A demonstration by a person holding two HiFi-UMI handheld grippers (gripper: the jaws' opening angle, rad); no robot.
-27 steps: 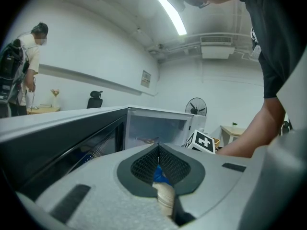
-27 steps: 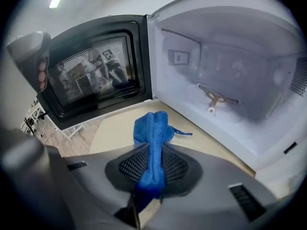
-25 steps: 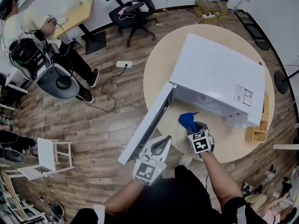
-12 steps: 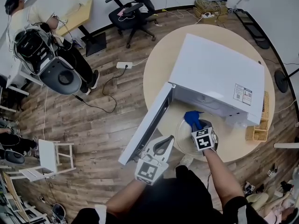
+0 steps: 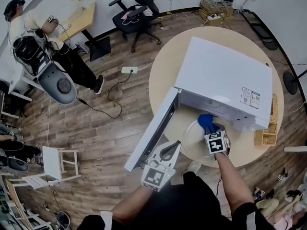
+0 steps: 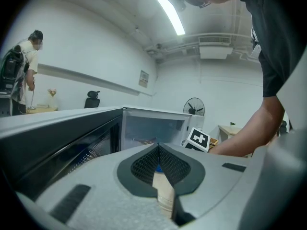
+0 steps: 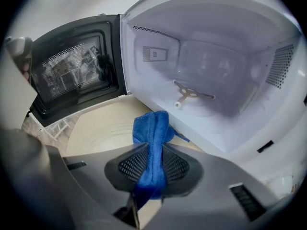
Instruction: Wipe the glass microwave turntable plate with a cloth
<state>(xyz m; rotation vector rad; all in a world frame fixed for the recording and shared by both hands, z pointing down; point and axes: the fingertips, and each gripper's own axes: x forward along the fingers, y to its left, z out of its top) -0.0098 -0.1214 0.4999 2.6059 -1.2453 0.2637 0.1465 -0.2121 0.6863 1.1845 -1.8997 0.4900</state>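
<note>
plate: the glass turntable plate lies flat on the round wooden worktop, out of the oven and just in front of its open cavity.
cloth: a blue cloth is bunched over the plate's right part, near the cavity sill; whether it presses on the glass cannot be told.
right claw: the right claw is clamped on the cloth, whose free end sticks out past the tips.
left claw: the left claw is closed with nothing between its pads, held by the near end of the door, apart from the plate.
microwave: the white microwave has its door swung open to the left; a bare drive arm shows on the cavity floor.
around: a wicker basket sits at the worktop's right edge.
</note>
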